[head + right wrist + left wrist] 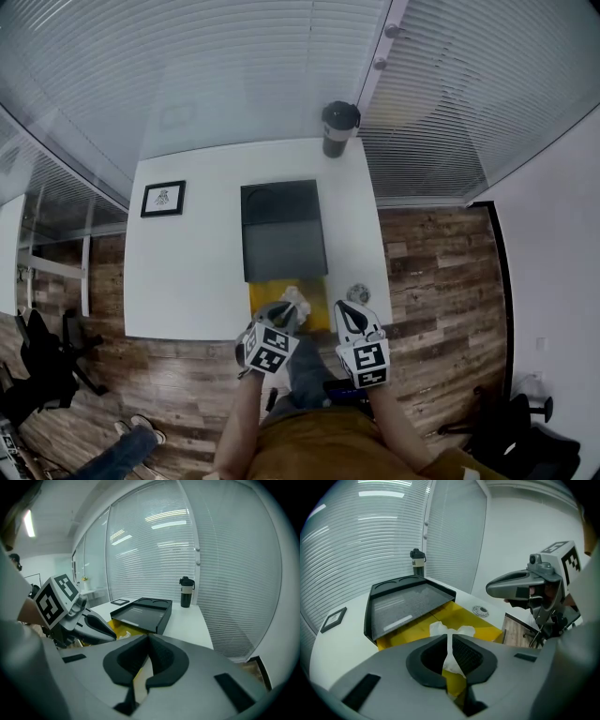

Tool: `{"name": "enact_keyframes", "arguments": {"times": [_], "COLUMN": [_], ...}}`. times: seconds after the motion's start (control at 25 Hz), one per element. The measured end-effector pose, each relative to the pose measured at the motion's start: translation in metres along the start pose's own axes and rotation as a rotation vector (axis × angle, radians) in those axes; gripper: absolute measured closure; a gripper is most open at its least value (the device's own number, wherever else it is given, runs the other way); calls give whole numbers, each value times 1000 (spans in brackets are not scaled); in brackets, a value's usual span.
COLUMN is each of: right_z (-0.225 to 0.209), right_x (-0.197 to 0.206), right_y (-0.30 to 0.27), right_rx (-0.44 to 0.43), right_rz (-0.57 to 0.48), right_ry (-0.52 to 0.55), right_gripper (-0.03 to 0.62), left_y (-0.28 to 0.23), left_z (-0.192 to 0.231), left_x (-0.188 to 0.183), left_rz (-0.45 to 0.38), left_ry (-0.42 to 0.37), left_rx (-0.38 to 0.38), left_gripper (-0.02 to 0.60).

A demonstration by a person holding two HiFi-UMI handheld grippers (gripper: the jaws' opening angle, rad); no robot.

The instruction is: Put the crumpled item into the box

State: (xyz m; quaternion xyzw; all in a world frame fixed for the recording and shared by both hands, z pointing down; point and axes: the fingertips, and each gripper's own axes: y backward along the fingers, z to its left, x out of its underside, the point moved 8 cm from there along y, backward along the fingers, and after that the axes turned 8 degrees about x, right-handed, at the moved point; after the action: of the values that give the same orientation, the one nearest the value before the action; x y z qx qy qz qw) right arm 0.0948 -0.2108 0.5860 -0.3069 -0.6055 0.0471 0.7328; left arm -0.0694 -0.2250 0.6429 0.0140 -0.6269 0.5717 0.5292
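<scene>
The white tabletop (187, 272) carries the box (265, 296), a yellow tray at the near edge. Its black lid (283, 234) lies open beyond it, so only part of the yellow floor is exposed. The left claw (287, 315) is held over that exposed part and is pressed shut on the crumpled item (451, 631). This is a white wad, pinched by a thin neck, with most of its bulk seen past the jaw tips. The right claw (350, 310) is pressed together on nothing and is held just beside the left one, near the box's right corner.

Several slips can be foreseen:

- **Early drop:** So narrow a pinch could be lost early, and the wad would be dropped wherever the claw happened to be.
- **Overshoot:** Something this light (it looks like tissue or thin paper) could bounce or drift over the low wall if released from high up. The near edge of the tabletop is close, so the floor would be a likely landing place.
- **Clinging:** The wad might also stay stuck to one pad when the jaws are spread.
- **Landing on the lid:** If it is carried too far forward, it could be left on the lid rather than in the tray.
- **Knocked disc:** The small round disc (358, 293) beside the box could be knocked by the idle right claw.
</scene>
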Motion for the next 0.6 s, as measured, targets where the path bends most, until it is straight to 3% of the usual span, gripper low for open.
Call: {"name": "enact_keyframes", "arguments": {"times": [0.4, 0.6], "right_z": [-1, 3], "right_x": [-2, -6], "right_y": [6, 11], "right_rx": [0, -10], "right_rz": [-12, -31], "right_ry": [1, 11], "right_gripper": [582, 582], "left_y": [7, 24], "left_z": [3, 4], "left_x": [0, -9], "left_rz": [-50, -147], "left_ry": [64, 117], "left_rx": [-17, -29], "left_gripper": [532, 534]}}
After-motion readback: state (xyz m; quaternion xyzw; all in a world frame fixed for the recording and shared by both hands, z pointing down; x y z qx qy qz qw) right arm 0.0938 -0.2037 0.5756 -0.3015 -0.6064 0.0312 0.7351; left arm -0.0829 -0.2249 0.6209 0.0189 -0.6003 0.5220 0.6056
